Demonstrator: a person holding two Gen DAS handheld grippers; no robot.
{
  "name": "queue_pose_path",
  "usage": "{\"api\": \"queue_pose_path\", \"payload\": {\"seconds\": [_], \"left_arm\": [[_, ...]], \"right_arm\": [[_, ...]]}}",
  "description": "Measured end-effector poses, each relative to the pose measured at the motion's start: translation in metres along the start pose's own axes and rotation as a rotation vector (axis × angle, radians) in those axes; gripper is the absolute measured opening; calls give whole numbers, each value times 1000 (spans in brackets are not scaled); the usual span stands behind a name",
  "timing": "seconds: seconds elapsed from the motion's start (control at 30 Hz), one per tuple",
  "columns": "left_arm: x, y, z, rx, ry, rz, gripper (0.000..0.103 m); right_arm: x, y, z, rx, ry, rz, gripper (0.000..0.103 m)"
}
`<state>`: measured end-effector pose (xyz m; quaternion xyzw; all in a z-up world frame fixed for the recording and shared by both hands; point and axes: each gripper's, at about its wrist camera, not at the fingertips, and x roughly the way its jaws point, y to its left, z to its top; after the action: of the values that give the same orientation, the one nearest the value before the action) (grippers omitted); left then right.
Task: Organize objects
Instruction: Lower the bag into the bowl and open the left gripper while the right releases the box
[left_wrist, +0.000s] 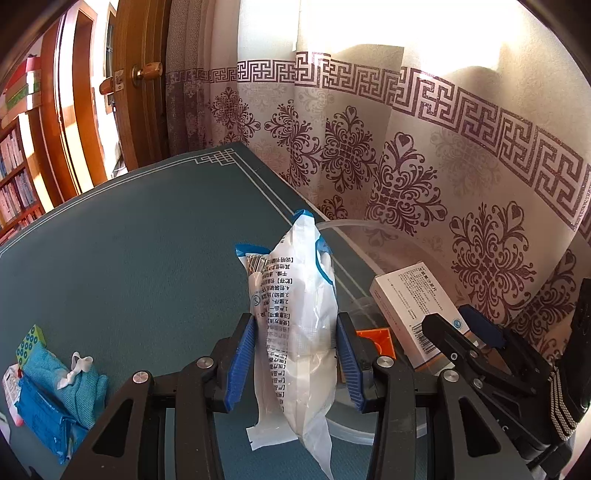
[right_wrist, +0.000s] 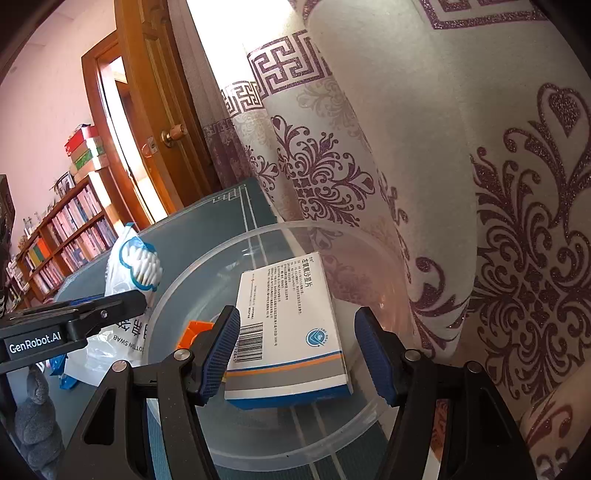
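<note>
Pinching the swab bag (left_wrist: 295, 325) upright between its pads, the left gripper (left_wrist: 295, 354) holds it beside the tub (right_wrist: 207, 254), presumably to drop it in. Ahead of the right gripper (right_wrist: 295, 354), jaws spread and empty, a box (right_wrist: 291, 325) lies propped inside; leftovers (left_wrist: 55, 387) wait far left.

the left gripper (right_wrist: 74, 325), seen from the right wrist, carries a label reading "genrobot.ai". the plastic bag of cotton swabs (right_wrist: 122, 295) shows upside-down letters "otton swab", and its back has chinese print too small to read. the white medicine box (right_wrist: 291, 325) bears chinese print, a barcode and a round blue logo.
</note>
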<state>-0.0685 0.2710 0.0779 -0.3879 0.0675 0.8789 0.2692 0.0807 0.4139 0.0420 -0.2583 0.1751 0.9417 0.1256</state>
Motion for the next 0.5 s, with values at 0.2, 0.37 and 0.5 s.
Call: {"api": "queue_pose_path", "payload": {"seconds": [0.2, 0.37, 0.5], "left_arm": [[12, -7, 8, 4, 3, -20, 46], [16, -10, 14, -4, -6, -48, 50], [11, -8, 13, -18, -34, -46, 74]], "right_arm": [[0, 3, 0, -20, -2, -2, 66], [-1, 4, 0, -21, -3, -1, 66], [-1, 3, -1, -16, -2, -2, 66]]}}
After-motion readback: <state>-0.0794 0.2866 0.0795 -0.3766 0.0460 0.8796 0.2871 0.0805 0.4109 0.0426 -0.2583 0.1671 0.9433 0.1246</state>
